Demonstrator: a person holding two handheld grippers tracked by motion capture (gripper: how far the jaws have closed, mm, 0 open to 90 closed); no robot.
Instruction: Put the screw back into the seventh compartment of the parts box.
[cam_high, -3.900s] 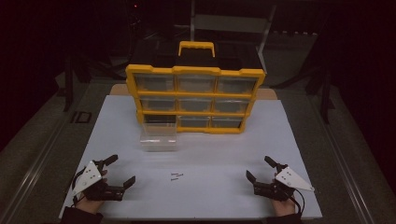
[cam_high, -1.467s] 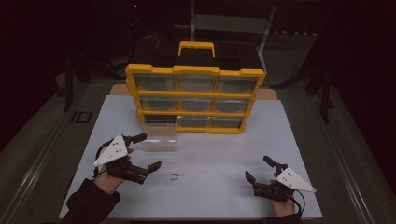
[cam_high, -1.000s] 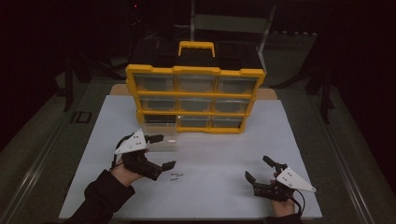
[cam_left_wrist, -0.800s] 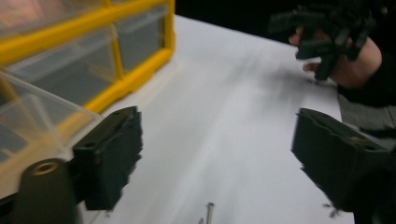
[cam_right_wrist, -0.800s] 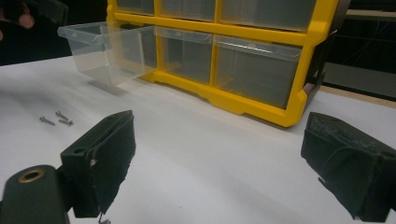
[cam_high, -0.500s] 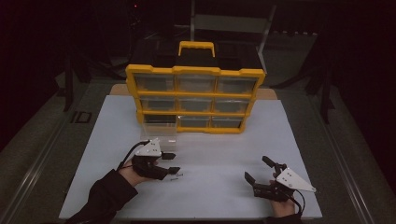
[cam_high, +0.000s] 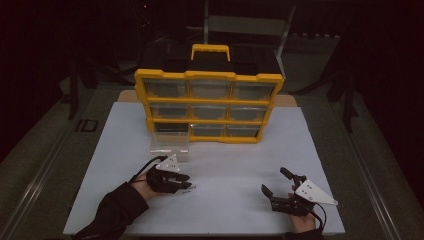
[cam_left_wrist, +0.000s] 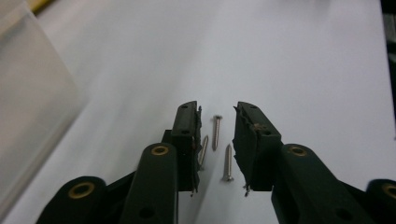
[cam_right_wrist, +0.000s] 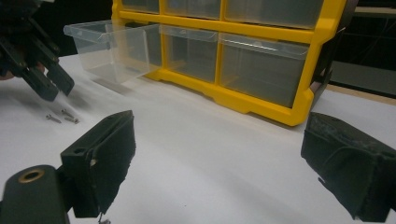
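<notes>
On the white table (cam_high: 300, 135), in front of the yellow cabinet (cam_high: 210, 107), three small screws (cam_left_wrist: 216, 133) lie close together, and the left gripper (cam_left_wrist: 217, 140) hangs low over them. Its jaws straddle the group: one screw sits against the inner face of one jaw, the other two lie loose in the gap. The jaws have just been closing, yet the pads do not press on any screw, so nothing is gripped. They point down along the screws' length, probably so that the pads can pinch a shank from both sides rather than push it away.

A clear drawer (cam_high: 170, 142) stands pulled out on the table, just before the cabinet's lower left slot and near the left gripper (cam_high: 172, 181). It looks empty, as far as the right gripper view lets me judge. Its place suggests it is meant to take the screws: it sits close by, with its open top within easy reach.

The right gripper (cam_high: 280, 192) rests at the near right of the table, well apart from the screws, jaws spread wide and holding nothing. It seems parked there to keep out of the left hand's way. Because the screws lie so close together, the closing jaws may catch more than one, or nudge one aside.
</notes>
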